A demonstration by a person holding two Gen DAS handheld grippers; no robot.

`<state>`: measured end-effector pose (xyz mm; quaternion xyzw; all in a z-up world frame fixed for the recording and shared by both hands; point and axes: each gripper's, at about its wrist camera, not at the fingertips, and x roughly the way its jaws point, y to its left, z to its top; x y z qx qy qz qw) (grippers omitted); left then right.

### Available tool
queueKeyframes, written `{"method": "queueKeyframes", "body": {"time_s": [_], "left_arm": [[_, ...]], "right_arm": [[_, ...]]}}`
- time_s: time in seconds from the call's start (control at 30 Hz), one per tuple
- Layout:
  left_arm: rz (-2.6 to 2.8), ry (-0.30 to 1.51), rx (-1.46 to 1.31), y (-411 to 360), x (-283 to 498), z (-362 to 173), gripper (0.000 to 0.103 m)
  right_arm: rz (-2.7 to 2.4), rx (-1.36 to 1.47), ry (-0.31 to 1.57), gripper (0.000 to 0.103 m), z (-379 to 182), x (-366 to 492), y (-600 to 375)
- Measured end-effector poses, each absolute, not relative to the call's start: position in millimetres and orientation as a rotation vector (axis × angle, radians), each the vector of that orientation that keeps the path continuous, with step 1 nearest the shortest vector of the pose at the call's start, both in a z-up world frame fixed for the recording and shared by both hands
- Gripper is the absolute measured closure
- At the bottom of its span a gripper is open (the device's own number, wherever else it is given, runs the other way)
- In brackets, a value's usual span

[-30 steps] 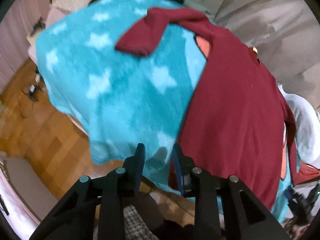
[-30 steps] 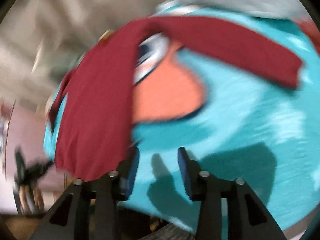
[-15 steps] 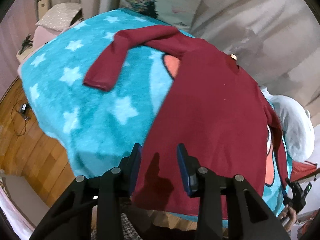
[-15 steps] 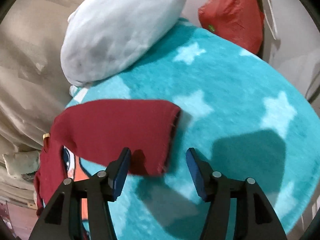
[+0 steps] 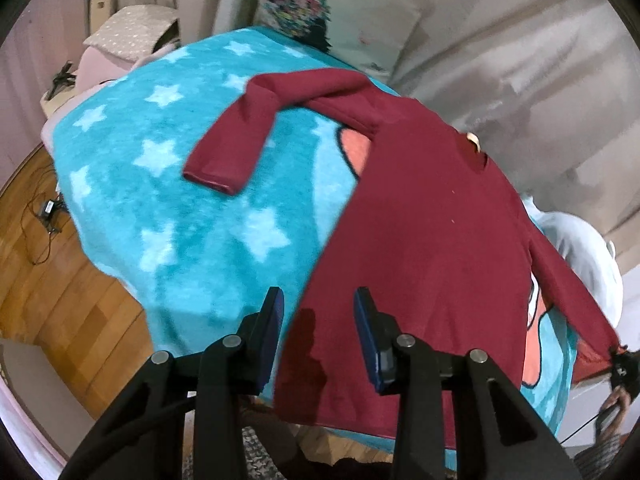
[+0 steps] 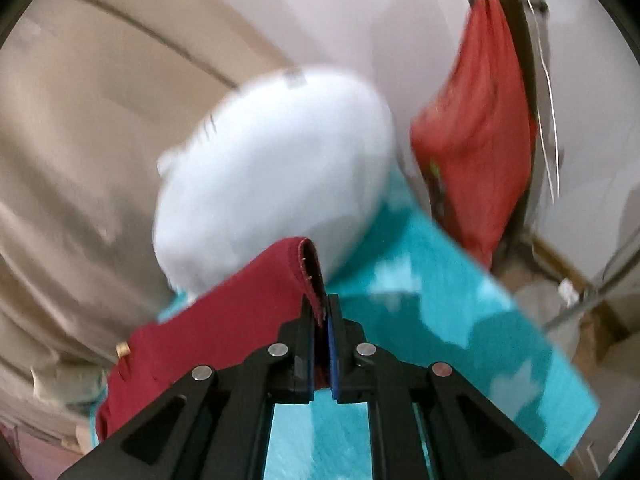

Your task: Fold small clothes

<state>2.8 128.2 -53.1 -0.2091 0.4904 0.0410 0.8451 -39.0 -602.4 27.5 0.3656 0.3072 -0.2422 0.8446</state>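
A dark red long-sleeved top (image 5: 424, 240) lies spread on a turquoise star blanket (image 5: 168, 200). Its left sleeve (image 5: 240, 136) is bent back on the blanket. My left gripper (image 5: 318, 312) is open and empty, hovering over the top's lower left hem. My right gripper (image 6: 320, 312) is shut on the cuff of the right sleeve (image 6: 256, 300) and holds it lifted off the blanket (image 6: 440, 320). In the left wrist view the right gripper (image 5: 622, 364) shows at the far right, at the sleeve's end.
A white pillow (image 6: 276, 176) lies just beyond the held cuff. A printed cushion (image 5: 340, 12) leans at the bed's head. A red bag (image 6: 480, 120) hangs at the right. Wooden floor (image 5: 52, 280) lies left of the bed. A beige cover (image 6: 80, 140) is behind.
My right gripper has closed on the right sleeve's cuff and lifted it. My left gripper has shifted slightly over the hem, still open.
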Motion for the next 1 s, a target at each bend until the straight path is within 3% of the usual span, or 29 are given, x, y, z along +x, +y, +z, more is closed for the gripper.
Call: {"method": "queueKeyframes", "body": {"time_s": [0.2,0.43,0.77,1.0], "left_arm": [[0.144,1.027,-0.445,151.6,-8.9,-50.5,0.068],[0.217,0.998,-0.468,198.5,-14.2,-53.4,0.068],[0.3,0.98,-0.566,299.6,7.4,-61.4,0.068],[0.268,1.05,-0.574,338.3,34.6,-83.6,0.068]], "right_arm": [[-0.371,0.649,0.633,0.097,86.4,19.0,-564.1],[-0.103,0.544,0.71,0.097,98.4,110.8,-438.9],[0.178,0.394,0.856,0.097,62.3,236.8,-213.5],[0.248,0.239,1.011,0.097,-5.8,299.7,-82.4]]}}
